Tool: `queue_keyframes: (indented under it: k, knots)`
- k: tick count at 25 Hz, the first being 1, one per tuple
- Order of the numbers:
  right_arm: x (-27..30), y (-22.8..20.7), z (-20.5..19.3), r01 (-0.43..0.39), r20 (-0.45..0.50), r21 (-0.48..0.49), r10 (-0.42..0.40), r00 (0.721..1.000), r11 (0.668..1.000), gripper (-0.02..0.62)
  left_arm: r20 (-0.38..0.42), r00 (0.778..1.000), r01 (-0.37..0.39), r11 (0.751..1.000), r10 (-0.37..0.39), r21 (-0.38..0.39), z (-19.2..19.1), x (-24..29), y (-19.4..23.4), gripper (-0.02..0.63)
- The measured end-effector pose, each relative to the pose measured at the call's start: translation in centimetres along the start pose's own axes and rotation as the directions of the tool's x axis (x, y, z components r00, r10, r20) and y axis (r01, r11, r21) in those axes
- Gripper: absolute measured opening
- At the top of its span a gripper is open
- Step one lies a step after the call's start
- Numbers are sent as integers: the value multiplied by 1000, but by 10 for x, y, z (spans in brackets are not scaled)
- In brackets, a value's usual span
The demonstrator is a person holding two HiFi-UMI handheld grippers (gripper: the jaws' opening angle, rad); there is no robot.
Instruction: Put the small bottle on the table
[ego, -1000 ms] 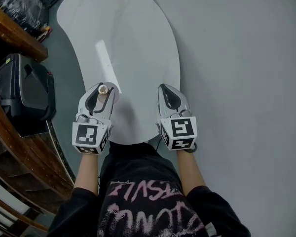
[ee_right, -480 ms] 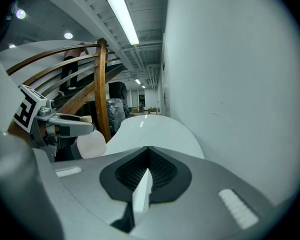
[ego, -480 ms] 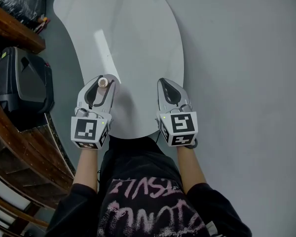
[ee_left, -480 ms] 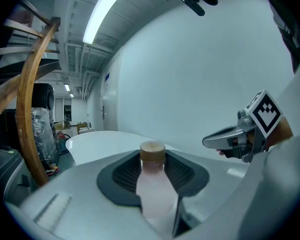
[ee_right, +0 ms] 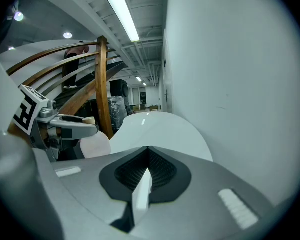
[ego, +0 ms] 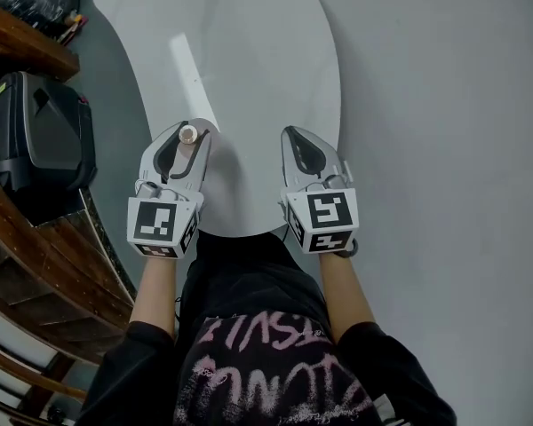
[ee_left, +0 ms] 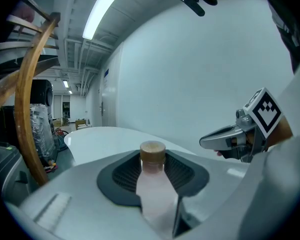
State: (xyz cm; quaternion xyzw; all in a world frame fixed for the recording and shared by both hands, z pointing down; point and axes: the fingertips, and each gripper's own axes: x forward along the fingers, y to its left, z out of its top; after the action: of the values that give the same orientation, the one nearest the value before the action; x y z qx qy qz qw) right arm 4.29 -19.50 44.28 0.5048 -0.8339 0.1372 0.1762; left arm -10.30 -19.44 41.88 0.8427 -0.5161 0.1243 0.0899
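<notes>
A small pale pink bottle (ego: 187,135) with a tan cap (ee_left: 152,152) stands upright between the jaws of my left gripper (ego: 194,130), which is shut on it. The bottle hangs over the near left edge of the white oval table (ego: 249,60). In the left gripper view the bottle body (ee_left: 155,194) fills the gap between the dark pads. My right gripper (ego: 295,135) hovers over the table's near edge, shut, with nothing held; its jaws meet in the right gripper view (ee_right: 147,150). That view also shows the left gripper (ee_right: 85,126) with the bottle (ee_right: 95,146).
A black case (ego: 35,140) sits on the floor left of the table. Curved wooden rails (ego: 44,256) and a wooden shelf (ego: 27,47) run along the left. Grey floor (ego: 444,149) lies to the right of the table.
Both grippers have shifted a little forward over the table's near edge. The bottle has stayed in the left gripper throughout.
</notes>
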Motion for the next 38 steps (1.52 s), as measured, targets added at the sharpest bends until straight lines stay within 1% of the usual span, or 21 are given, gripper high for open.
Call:
queue_keyframes:
  k: [15,25,38]
  knots:
    - [11,10,-9,-4,-29,12,5,1000,1000,18,-36,999,12,1000,-12,-13,-18,7,6,153]
    - [20,-11,-36,-14,-48,36,15,999,999,18,-78,997,10,1000,-11,-6,-42,31,-11,152]
    - [22,-13,-58,-2,-81,47,6,997,999,17,-113,993,26,1000,-28,-16,-68,37,-17,154]
